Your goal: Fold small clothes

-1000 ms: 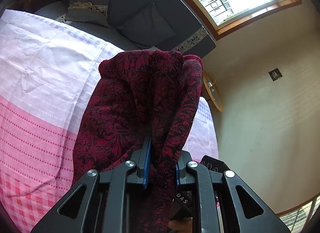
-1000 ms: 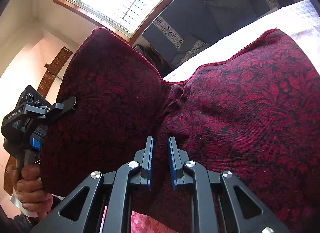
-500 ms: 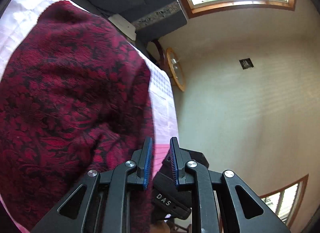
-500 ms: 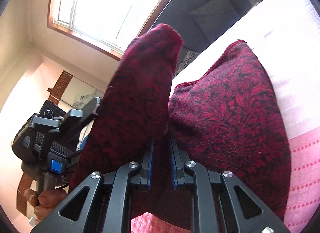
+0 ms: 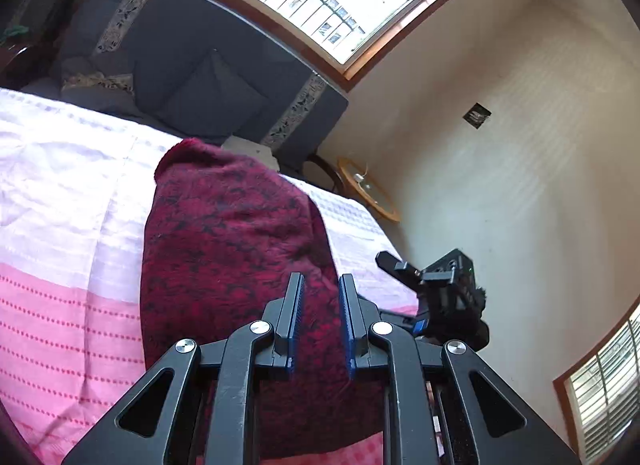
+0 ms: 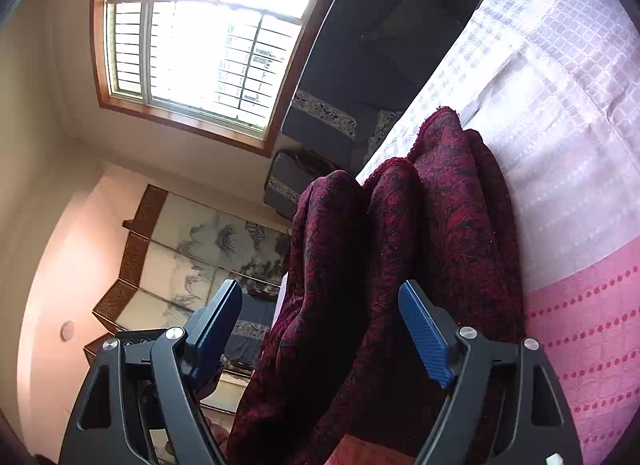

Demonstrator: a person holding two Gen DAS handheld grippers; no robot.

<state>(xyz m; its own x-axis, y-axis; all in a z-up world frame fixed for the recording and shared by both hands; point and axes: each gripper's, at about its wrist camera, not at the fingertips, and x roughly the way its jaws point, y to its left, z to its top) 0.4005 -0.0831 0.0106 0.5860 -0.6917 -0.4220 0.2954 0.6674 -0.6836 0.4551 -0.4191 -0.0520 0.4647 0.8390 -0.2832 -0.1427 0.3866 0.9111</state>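
A dark red floral-patterned garment [image 5: 236,257] lies folded over on the pink and white bedsheet [image 5: 60,225]. My left gripper [image 5: 320,281] has its jaws narrowly parted just above the cloth's near edge, with nothing pinched. In the right wrist view the garment [image 6: 400,265] stands in bunched folds between the wide-open jaws of my right gripper [image 6: 320,293]; its blue pads [image 6: 424,329] do not press it. The right gripper also shows in the left wrist view [image 5: 436,289], at the cloth's right side.
A dark sofa with cushions [image 5: 192,77] stands beyond the bed's far edge. A round wooden side table [image 5: 368,193] sits by the beige wall. A large window [image 6: 200,33] and a folding painted screen [image 6: 192,261] show in the right wrist view.
Both grippers have let go of the garment: the right jaws have opened wide, the left opened slightly. The cloth has dropped from hanging onto the bed in a folded heap.
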